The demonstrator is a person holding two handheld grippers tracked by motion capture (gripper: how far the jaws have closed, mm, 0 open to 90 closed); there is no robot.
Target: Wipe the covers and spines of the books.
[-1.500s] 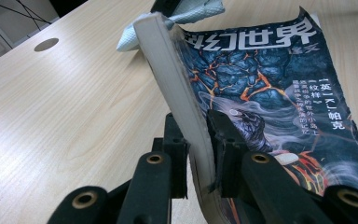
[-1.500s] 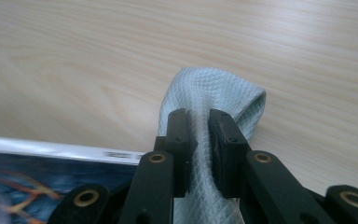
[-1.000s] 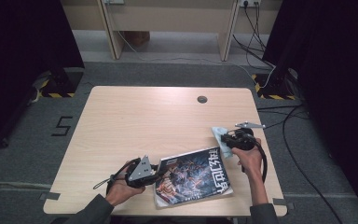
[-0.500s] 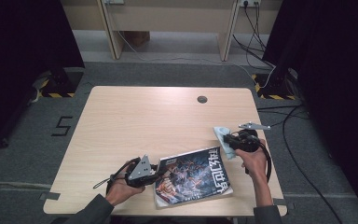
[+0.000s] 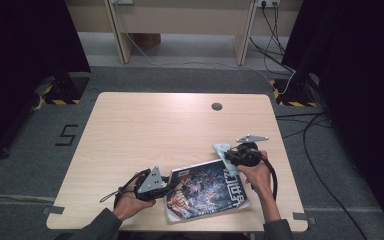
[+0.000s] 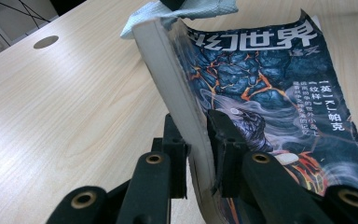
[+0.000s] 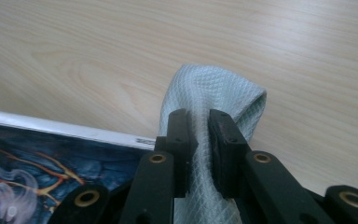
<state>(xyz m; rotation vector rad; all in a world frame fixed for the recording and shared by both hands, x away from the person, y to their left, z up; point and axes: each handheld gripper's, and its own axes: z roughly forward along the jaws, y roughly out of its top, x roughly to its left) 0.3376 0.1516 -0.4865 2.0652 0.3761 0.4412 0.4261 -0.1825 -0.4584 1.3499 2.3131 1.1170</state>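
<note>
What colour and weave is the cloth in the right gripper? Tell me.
Pale blue-grey cloth with a fine diamond weave, clearest in the right gripper view.

Overhead view; two close jaw-level magazine (image 6: 279, 93) views

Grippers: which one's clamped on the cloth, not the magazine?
The right gripper: its jaws pinch the pale blue cloth. The left gripper clamps the magazine.

Even, soft overhead light falls on the pale wooden bench (image 5: 180, 135), while the surroundings on both sides sink into near-black. Shadows under objects are faint and short. In the left gripper view, a glossy magazine cover (image 6: 270, 93) shows mild sheen, and the nearest black jaws are soft and out of focus. The right gripper view is sharp on a woven cloth (image 7: 214, 98).
</note>
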